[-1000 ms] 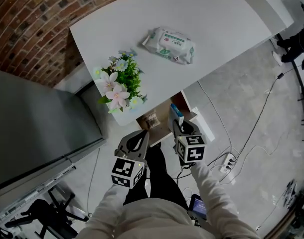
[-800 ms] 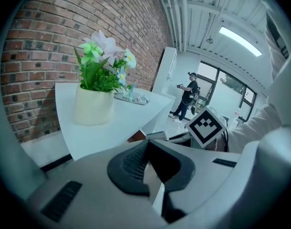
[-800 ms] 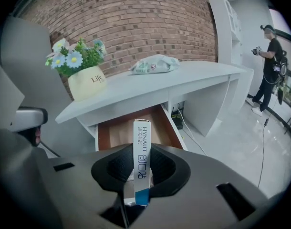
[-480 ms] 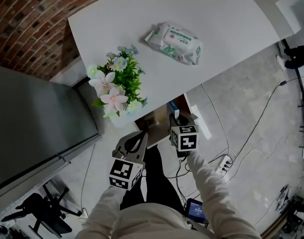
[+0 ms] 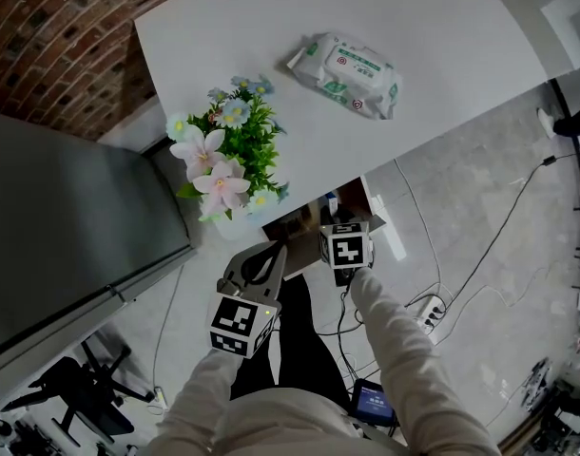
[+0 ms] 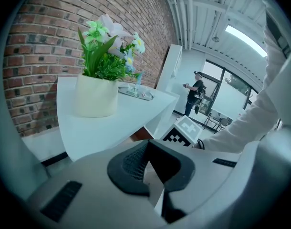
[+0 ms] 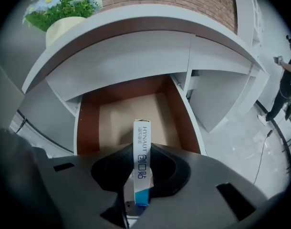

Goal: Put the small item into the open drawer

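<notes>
White tabletop (image 5: 433,27) by the brick wall (image 5: 62,46) carries a cream pot of flowers (image 5: 228,221) and a soft pack of wipes (image 5: 345,63). Below its edge, the right tool (image 7: 140,161) has moved forward since a second ago and now hangs over the open drawer (image 7: 88,123), a shallow box with brown wooden walls and a pale floor. It grips a slim white carton (image 7: 141,147) with a blue end, held edge-on above the drawer, while the left tool (image 6: 148,168) has stayed low, its ribbed pads closed on nothing.
</notes>
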A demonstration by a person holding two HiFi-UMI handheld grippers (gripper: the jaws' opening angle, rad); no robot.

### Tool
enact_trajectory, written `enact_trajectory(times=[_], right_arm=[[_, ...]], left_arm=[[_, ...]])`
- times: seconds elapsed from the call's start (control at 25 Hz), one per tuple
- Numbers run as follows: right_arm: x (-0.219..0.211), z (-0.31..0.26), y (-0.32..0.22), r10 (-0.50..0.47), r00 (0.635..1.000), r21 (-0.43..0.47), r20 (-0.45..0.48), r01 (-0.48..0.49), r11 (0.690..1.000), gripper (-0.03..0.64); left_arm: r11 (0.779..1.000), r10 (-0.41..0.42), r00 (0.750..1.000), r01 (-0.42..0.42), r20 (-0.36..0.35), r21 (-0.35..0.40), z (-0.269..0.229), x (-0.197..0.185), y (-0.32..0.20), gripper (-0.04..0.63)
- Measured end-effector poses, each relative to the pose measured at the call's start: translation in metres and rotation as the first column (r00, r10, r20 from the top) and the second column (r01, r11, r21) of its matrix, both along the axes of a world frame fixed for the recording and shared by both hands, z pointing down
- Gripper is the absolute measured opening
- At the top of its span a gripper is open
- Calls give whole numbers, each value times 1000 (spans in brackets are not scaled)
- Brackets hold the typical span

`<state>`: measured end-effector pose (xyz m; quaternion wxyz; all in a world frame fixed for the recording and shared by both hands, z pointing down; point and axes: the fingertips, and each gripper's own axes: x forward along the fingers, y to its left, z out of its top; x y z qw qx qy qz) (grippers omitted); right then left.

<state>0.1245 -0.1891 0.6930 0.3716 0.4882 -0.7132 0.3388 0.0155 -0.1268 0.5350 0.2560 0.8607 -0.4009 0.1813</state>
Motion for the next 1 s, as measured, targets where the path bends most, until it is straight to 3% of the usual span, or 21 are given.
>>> enact_trajectory(times=[0.44, 1.0], right_arm=[[-6, 33, -9, -81, 993, -42, -85, 77, 996, 101], [-12, 50, -14, -119, 987, -52, -108, 114, 992, 101]], left_arm=[[1000, -16, 1000, 16, 9, -17, 8, -4, 6, 17], [999, -34, 999, 34, 12, -35, 18, -11, 4, 17]])
